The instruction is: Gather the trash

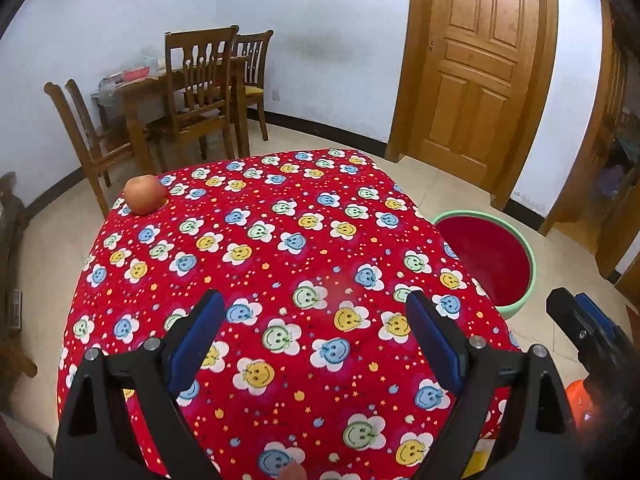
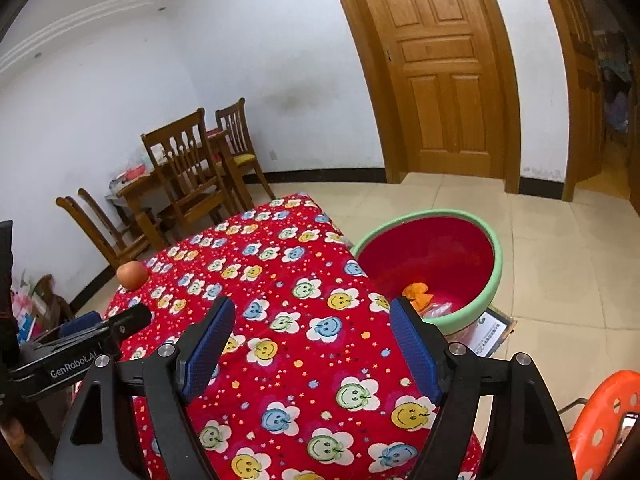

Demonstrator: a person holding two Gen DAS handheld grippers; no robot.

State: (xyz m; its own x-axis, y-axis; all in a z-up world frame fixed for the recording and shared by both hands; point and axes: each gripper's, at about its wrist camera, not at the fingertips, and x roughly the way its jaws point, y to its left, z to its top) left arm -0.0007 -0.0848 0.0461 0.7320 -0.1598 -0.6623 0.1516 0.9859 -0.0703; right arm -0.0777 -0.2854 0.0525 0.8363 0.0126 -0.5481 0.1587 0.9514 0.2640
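Red smiley tablecloth (image 1: 280, 240), both tools spread empty, basin (image 2: 494, 280) trash (image 2: 418, 294) visible only right view

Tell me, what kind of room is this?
Probably a dining or living room in a home: a wooden table with chairs stands by the wall, there's a panelled wooden door, and an apple sits on a flowery red tablecloth.
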